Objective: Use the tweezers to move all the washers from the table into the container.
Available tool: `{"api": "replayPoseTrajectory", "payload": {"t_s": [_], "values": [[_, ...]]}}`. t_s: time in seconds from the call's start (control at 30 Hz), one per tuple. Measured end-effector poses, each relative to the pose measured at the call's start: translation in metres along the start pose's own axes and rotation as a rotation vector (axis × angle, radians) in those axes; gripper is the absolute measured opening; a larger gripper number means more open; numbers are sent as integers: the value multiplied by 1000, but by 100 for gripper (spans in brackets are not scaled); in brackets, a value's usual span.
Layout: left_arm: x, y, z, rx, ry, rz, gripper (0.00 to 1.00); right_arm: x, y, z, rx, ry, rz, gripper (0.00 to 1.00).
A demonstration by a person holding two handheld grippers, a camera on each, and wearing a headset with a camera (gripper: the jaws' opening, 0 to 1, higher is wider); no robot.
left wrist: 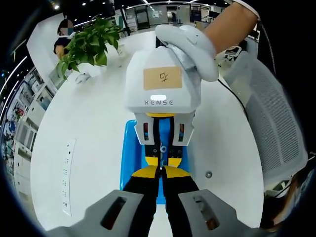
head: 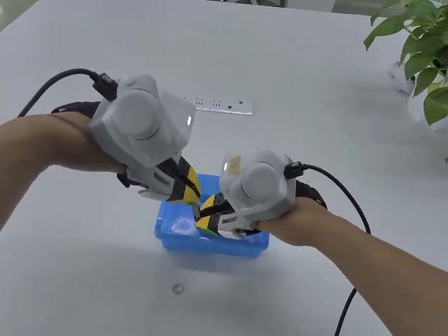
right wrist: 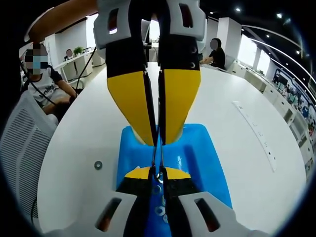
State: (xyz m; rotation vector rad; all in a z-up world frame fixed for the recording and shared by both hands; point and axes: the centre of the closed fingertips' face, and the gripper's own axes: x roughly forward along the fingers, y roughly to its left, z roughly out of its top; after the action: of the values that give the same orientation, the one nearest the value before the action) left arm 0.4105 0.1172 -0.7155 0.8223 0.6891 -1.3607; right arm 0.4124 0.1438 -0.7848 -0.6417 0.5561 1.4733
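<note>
The head view is looking steeply down from close above the desk (head: pixel 77 280), taking in the left tool (head: pixel 189 190) and right tool (head: pixel 207 218) over the blue container (head: pixel 206 245). The two tool views, each looking along its own jaws, are pointing at each other — nose to nose, very near — across that container. All three are sharing it, plus a loose washer (head: pixel 178 288) and the power strip (head: pixel 217 105).

The container (head: pixel 203 245) — a blue, rectangular, open-topped tray — stands upright on the white table (head: pixel 315 140). Several small metal washers (right wrist: pixel 159 211) lie on its floor. One washer (head: pixel 178 288) lies flat on the table near the container. The tweezers (right wrist: pixel 157 148) — thin, arms nearly together — point down over the container.
</note>
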Motion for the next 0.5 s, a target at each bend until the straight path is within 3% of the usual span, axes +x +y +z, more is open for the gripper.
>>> {"api": "replayPoseTrajectory", "payload": {"t_s": [0.5], "values": [[-9, -3, 7, 12, -4, 16, 6, -8, 1, 8, -15, -7, -17, 10]]}}
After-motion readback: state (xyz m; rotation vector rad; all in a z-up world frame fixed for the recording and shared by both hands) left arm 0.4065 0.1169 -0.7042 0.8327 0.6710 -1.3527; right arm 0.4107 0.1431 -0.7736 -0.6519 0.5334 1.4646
